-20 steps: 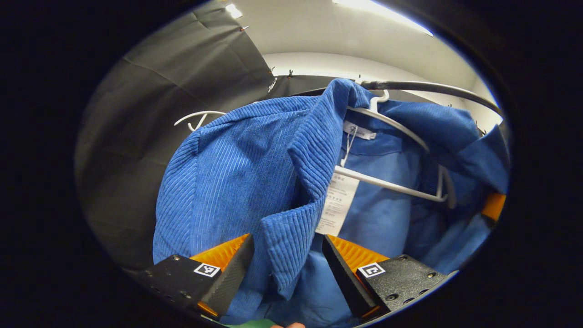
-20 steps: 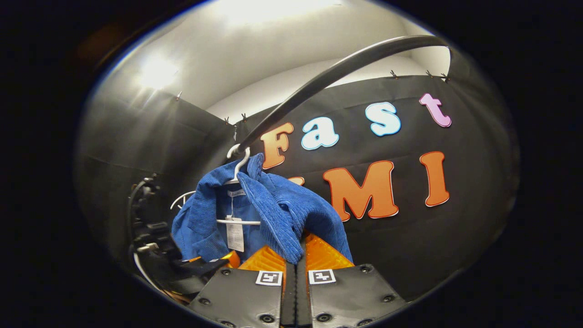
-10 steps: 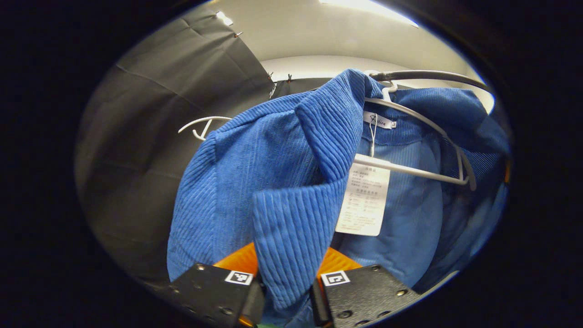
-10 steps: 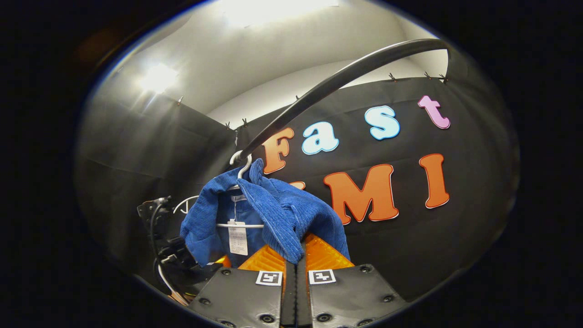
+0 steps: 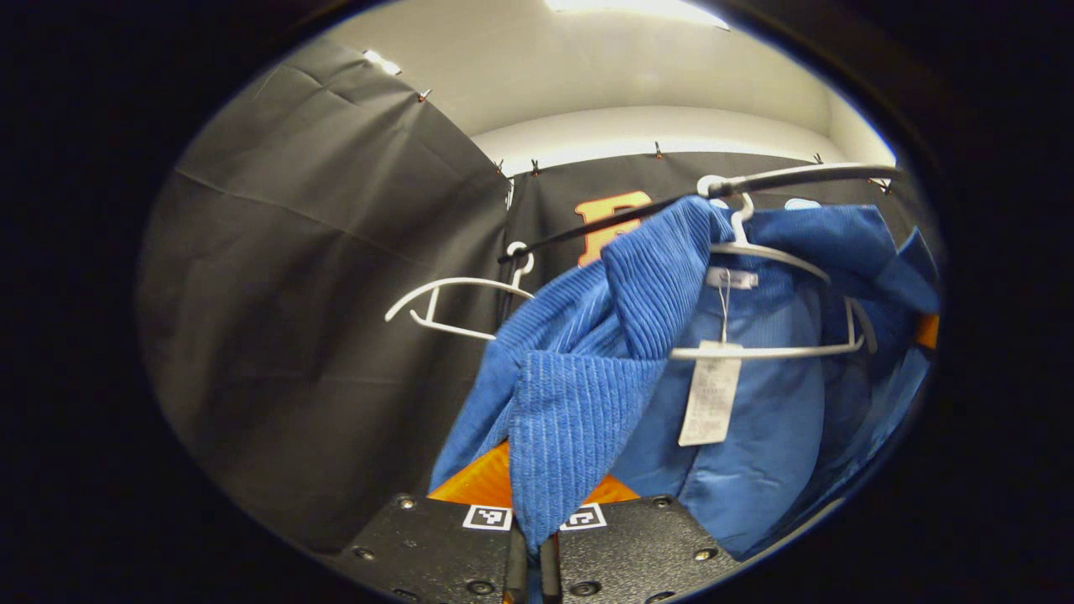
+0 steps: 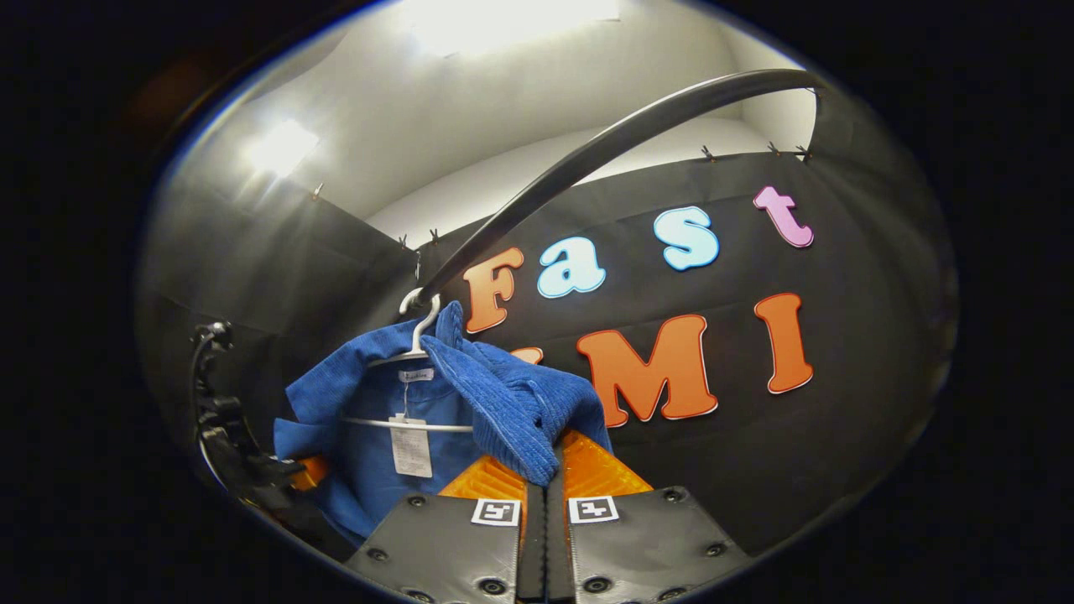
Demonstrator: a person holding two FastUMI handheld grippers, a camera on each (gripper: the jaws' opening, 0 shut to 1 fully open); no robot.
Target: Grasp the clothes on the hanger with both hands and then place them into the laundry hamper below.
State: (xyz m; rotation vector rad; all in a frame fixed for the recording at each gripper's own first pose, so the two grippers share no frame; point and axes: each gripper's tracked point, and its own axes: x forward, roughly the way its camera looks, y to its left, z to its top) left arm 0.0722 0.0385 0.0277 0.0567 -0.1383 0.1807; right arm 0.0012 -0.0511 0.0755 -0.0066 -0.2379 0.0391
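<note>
We see left tongs [image 5: 530,537] pinching blue jacket [image 5: 579,403], right tongs [image 6: 544,495] pinching it too, white hanger [image 5: 768,352], paper tag [image 5: 710,393] unreadable

A dark rail [image 6: 604,151] carries 2 white hangers [image 5: 457,289].

hidden: white hanger [image 5: 768,348] arms under blue jacket [image 5: 579,394] | unreadable: paper tag [image 5: 709,393] print too small

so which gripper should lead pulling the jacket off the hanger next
Probably left. The left gripper is shut on the jacket front panel, already drawn off the hanger. The right gripper pinches the other lapel.
</note>
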